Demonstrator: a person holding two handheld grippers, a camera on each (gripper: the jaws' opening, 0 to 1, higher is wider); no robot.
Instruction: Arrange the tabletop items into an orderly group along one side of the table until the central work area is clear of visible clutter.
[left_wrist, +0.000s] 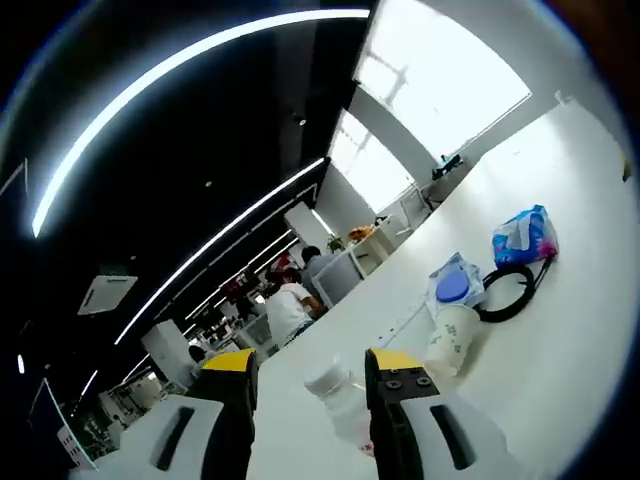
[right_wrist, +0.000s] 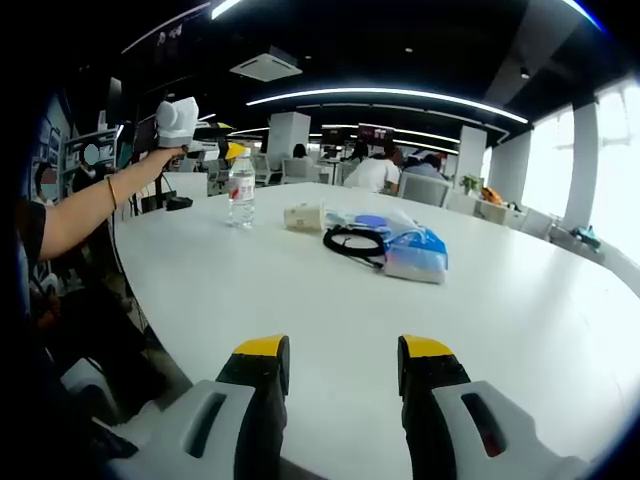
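Note:
A clear water bottle (left_wrist: 338, 392) with a white cap stands upright on the white table (left_wrist: 560, 360), seen between the jaws of my left gripper (left_wrist: 312, 362), which is open. Beyond it a paper cup (left_wrist: 452, 340) lies on its side, then a wipes pack with a blue lid (left_wrist: 457, 285), a black cable coil (left_wrist: 510, 292) and a blue tissue pack (left_wrist: 525, 235). In the right gripper view my right gripper (right_wrist: 343, 350) is open over bare table near the front edge. The bottle (right_wrist: 241, 190), cup (right_wrist: 303, 216), cable (right_wrist: 350, 242) and blue pack (right_wrist: 415, 255) sit further back. The left gripper (right_wrist: 228, 148) hovers by the bottle's top.
A person's arm (right_wrist: 95, 205) reaches in from the left holding the left gripper. A small black object (right_wrist: 180, 203) lies at the table's far left edge. People sit at desks (right_wrist: 380, 172) beyond the table. Bare table (right_wrist: 520, 310) stretches to the right.

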